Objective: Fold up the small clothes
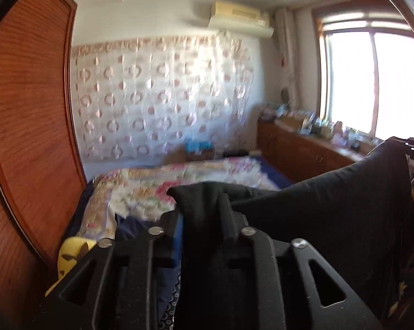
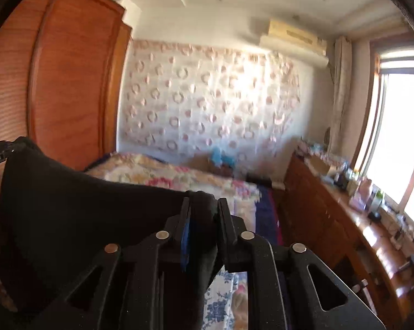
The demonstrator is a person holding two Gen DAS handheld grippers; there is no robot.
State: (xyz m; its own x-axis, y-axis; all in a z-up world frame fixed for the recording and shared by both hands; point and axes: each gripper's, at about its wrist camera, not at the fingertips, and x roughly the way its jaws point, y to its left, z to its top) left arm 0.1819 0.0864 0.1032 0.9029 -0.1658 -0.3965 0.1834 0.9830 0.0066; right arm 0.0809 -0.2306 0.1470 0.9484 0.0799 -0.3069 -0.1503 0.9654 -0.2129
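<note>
Stretching between both tools, a black garment (image 1: 330,206) hangs in the air over the bed (image 1: 195,181), and its sagging middle blocks much of what lies beneath it. In the left wrist view the left tool (image 1: 200,206) pinches one corner, cloth bunched between narrowly parted jaws; the far corner rises to the right edge of the frame, where only a sliver of the other tool shows. In the right wrist view the right tool (image 2: 202,206) grips the opposite corner the same way, the black garment (image 2: 69,206) spreading toward the lower left. Its lower hem is cut off by the frame and by the tool bodies. Motion blur smears the patterned wall hanging (image 2: 207,104), the clutter on the counter (image 2: 344,214) under the window, and a yellow object (image 1: 69,253) at lower left, half hidden behind the left tool.
</note>
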